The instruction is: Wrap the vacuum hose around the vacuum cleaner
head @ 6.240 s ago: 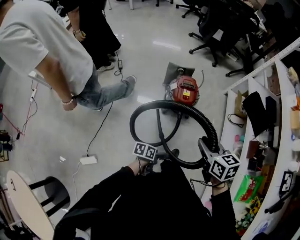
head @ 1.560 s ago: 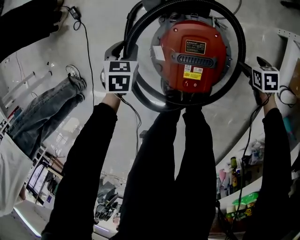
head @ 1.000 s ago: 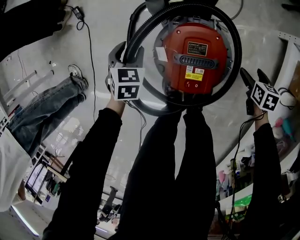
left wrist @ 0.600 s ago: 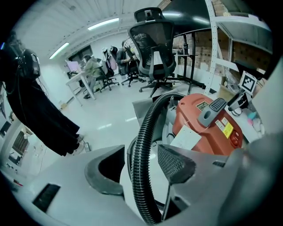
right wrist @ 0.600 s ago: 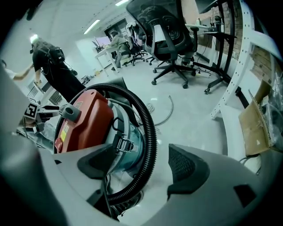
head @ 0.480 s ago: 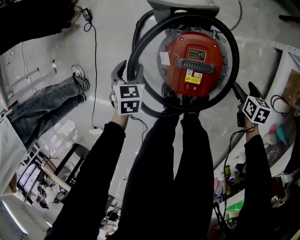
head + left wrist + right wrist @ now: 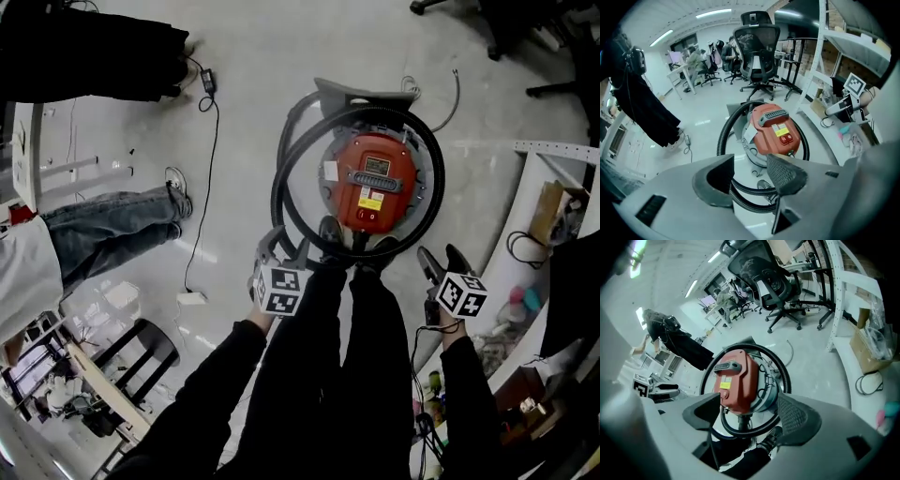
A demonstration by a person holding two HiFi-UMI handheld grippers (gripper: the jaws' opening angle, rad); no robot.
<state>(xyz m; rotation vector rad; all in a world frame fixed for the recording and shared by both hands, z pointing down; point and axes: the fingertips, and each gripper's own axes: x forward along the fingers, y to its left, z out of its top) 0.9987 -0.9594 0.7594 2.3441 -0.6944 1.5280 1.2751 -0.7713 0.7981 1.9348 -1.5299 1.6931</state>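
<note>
The hose (image 7: 277,187) is laid in a ring round the vacuum (image 7: 370,183) on the floor (image 7: 253,66). The left gripper (image 7: 284,246) and right gripper (image 7: 441,258) are held above, jaws apart, nothing gripped. The wrap looks done; the hose end, poorly seen, may need tucking next.

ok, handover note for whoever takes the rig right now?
Grip: left tongs open and empty, off the hose. The right tongs are open and empty too.
Things: the red vacuum cleaner stands on the floor, and the hose lies in a loop around it.
Done: the wrap looks finished.
Left: probably only a check. The loop sits loose, and I can't tell where the hose's free end is.
</note>
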